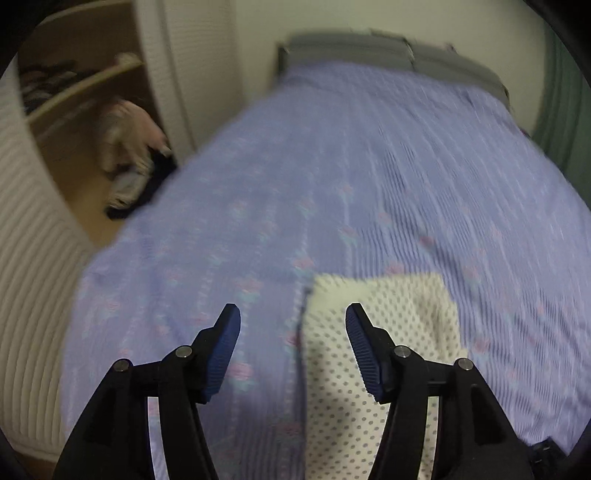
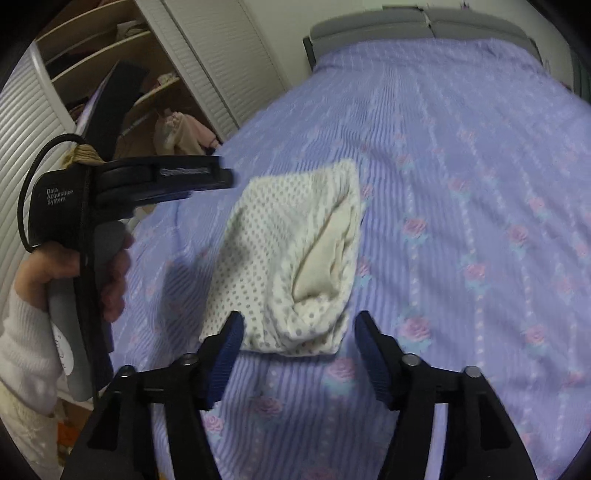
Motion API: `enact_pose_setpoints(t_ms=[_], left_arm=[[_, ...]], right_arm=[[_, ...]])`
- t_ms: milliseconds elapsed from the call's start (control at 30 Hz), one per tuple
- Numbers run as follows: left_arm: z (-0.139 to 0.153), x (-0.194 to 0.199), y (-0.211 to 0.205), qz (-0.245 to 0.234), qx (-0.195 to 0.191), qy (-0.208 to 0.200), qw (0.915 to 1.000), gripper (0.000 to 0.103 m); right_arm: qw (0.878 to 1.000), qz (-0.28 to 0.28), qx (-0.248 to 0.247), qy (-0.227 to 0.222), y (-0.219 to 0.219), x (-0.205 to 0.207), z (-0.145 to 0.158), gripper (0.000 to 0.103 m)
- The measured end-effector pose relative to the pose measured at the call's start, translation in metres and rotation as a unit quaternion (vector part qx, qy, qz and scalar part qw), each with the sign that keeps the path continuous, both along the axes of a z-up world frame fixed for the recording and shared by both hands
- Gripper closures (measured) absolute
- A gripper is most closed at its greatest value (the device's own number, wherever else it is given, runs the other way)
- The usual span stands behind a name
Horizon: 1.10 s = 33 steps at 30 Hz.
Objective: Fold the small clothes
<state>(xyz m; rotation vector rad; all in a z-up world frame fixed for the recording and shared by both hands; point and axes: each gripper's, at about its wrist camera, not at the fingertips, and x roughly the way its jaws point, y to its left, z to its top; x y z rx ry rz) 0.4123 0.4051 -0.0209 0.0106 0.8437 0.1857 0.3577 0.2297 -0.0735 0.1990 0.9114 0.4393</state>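
White cotton dotted with small grey spots, the garment [image 2: 291, 254] lies folded into a rough rectangle on the lilac rose-print bedspread [image 2: 461, 184], one flap turned back to show a plain cream lining. We see our right gripper [image 2: 298, 325] just above the garment's near edge, fingers spread wide and gripping nothing. Our left gripper [image 1: 293, 317] hangs over the garment's left edge, fingers likewise parted and empty.

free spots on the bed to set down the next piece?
Bedspread is bare from the dotted cloth up to the grey headboard, and on its right. Crowded: near left, where the left gripper sits beside the cloth.
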Motion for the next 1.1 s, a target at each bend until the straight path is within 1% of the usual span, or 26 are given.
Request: enact_pose_setpoints(t_ms=[33,67,100,167,200,233,267,333,400,433,533,633,733,833,1000,1100], left_arm=[[0.008,-0.011,-0.005,0.010,0.012,-0.015,0.9998,0.038],[0.013,-0.019,-0.009,0.011,0.019,-0.025,0.9994,0.032],[0.021,-0.033,-0.020,0.005,0.027,-0.040,0.9988,0.029],[0.032,-0.060,-0.044,-0.013,0.043,-0.057,0.9974,0.022],[0.036,-0.073,-0.057,-0.022,0.053,-0.063,0.9964,0.020],[0.041,-0.090,-0.074,-0.032,0.062,-0.073,0.9949,0.015],[0.045,-0.107,-0.091,-0.037,0.067,-0.079,0.9939,0.009],[0.050,-0.132,-0.119,-0.050,0.067,-0.090,0.9924,0.004],[0.053,-0.154,-0.145,-0.067,0.056,-0.098,0.9913,0.003],[0.055,-0.168,-0.162,-0.078,0.048,-0.099,0.9908,0.003],[0.061,-0.197,-0.207,-0.087,0.034,-0.099,0.9908,0.002],[0.067,-0.219,-0.249,-0.090,0.024,-0.099,0.9907,0.002],[0.071,-0.237,-0.286,-0.104,0.011,-0.097,0.9898,0.002],[0.076,-0.254,-0.321,-0.105,0.006,-0.099,0.9894,0.002],[0.073,-0.279,-0.361,-0.105,-0.020,-0.089,0.9903,0.002],[0.074,-0.293,-0.381,-0.098,-0.015,-0.083,0.9916,0.002]], right_arm=[[1.000,-0.002,-0.008,-0.015,-0.006,-0.004,0.006,0.034],[0.999,-0.007,-0.016,-0.031,-0.017,-0.007,0.014,0.034],[0.999,-0.009,-0.022,-0.039,-0.026,-0.010,0.020,0.033],[0.998,-0.003,-0.028,-0.062,-0.053,-0.018,0.035,0.029],[0.996,-0.004,-0.042,-0.080,-0.071,-0.024,0.045,0.024],[0.995,-0.006,-0.048,-0.089,-0.082,-0.029,0.049,0.020],[0.993,-0.012,-0.055,-0.102,-0.101,-0.036,0.058,0.019],[0.991,-0.025,-0.063,-0.114,-0.139,-0.051,0.072,0.014],[0.989,-0.040,-0.077,-0.122,-0.171,-0.064,0.085,0.013],[0.986,-0.054,-0.094,-0.126,-0.194,-0.075,0.089,0.013],[0.980,-0.079,-0.125,-0.134,-0.238,-0.100,0.094,0.013],[0.978,-0.094,-0.137,-0.128,-0.286,-0.133,0.100,0.013],[0.975,-0.098,-0.149,-0.131,-0.317,-0.158,0.108,0.013],[0.967,-0.113,-0.173,-0.148,-0.346,-0.191,0.116,0.013],[0.965,-0.140,-0.164,-0.147,-0.390,-0.221,0.126,0.013],[0.967,-0.151,-0.151,-0.135,-0.415,-0.232,0.124,0.013]])
